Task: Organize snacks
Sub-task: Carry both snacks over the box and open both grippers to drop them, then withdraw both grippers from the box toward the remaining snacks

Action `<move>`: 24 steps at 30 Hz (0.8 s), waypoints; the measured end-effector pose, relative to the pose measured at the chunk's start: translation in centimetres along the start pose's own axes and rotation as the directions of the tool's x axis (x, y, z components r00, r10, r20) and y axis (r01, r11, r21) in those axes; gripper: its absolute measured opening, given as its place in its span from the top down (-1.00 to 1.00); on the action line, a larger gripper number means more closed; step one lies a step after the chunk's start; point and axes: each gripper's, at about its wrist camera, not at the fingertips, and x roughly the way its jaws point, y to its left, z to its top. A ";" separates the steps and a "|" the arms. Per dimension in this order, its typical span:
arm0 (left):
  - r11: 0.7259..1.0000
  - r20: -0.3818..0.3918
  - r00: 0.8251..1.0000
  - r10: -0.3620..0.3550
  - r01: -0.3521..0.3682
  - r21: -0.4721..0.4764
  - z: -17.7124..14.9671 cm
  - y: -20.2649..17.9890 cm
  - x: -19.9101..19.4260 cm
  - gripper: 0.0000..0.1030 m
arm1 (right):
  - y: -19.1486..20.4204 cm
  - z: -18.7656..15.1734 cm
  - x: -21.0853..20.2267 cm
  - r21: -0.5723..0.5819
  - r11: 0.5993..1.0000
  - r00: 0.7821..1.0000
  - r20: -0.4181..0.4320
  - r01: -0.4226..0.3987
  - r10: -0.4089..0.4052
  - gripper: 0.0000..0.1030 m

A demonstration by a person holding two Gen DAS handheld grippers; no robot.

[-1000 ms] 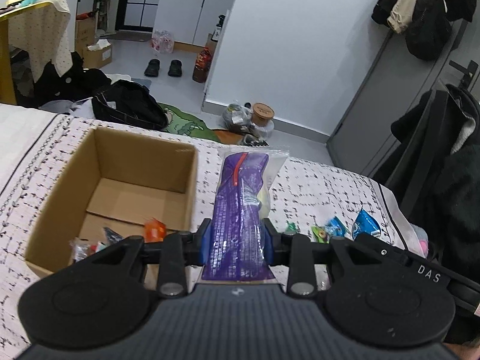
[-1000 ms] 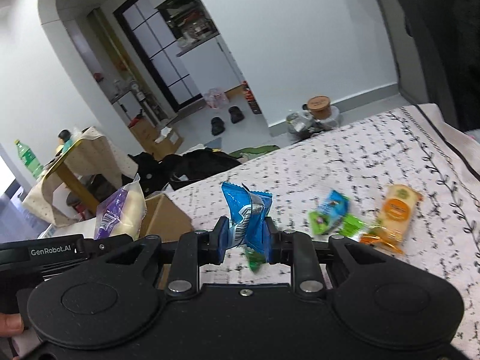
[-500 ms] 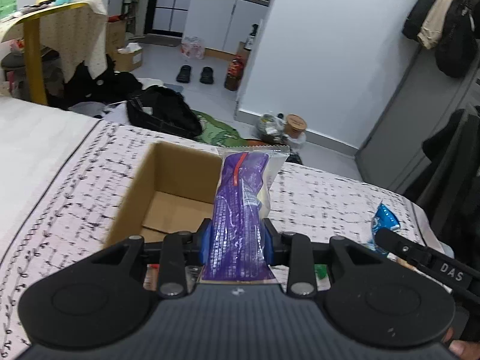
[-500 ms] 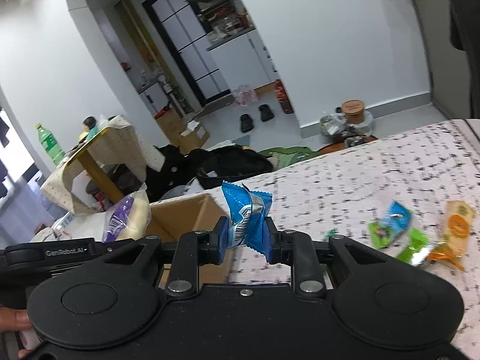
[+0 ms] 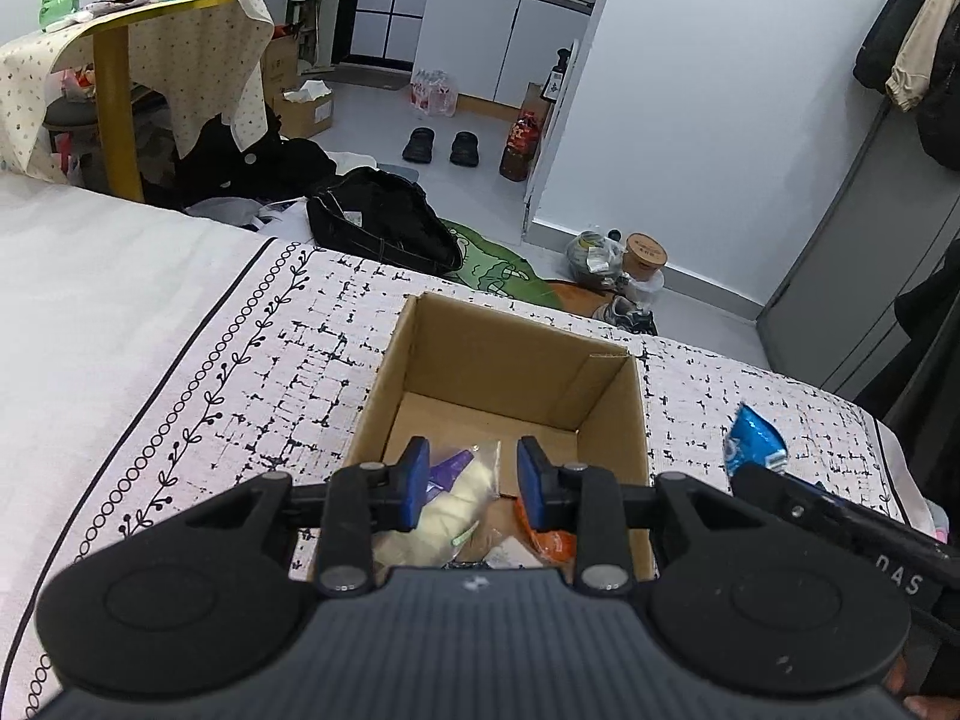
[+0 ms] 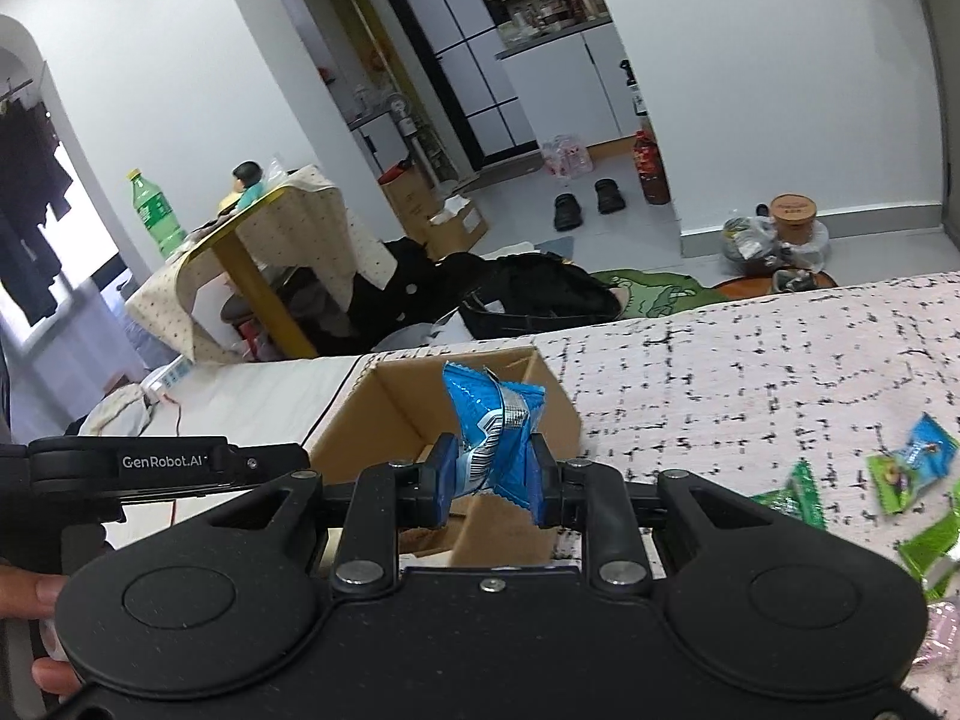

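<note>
Left wrist view: a bed (image 5: 180, 360) covered in a white spread with black dashes and a vine border fills the near ground. Beyond its far edge lie a grey floor, a black bag (image 5: 378, 222), a pair of dark slippers (image 5: 444, 147) and white cabinets. An open cardboard box (image 5: 498, 372) stands on the bed, with bare spread to its left and far side. The left gripper (image 5: 474, 483) hangs over the box's near edge, its jaws apart with nothing clamped. Below them, inside the box, lies a purple and cream packet (image 5: 456, 492) beside an orange wrapper (image 5: 552, 540). At the right edge, a black bar reads "DAS".

Right wrist view: the right gripper (image 6: 492, 483) has its jaws clamped on a blue snack packet (image 6: 492, 426) whose barcode faces the camera; the packet stands upright in front of the box (image 6: 384, 420). The left tool, at the left, carries the lettering "GenRobot.AI". On the spread to the right lie green and blue snack packets (image 6: 900, 468), well apart from the box. Farther off stand a cloth-draped table (image 6: 270, 240) and a green bottle (image 6: 150, 213).
</note>
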 end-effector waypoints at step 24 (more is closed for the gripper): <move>0.996 -0.030 0.999 0.034 -0.037 -0.080 -1.2 0.9 -1.5 -0.34 | 0.8 -0.3 -1.8 -0.055 0.998 1.000 -0.029 -0.008 0.007 -0.40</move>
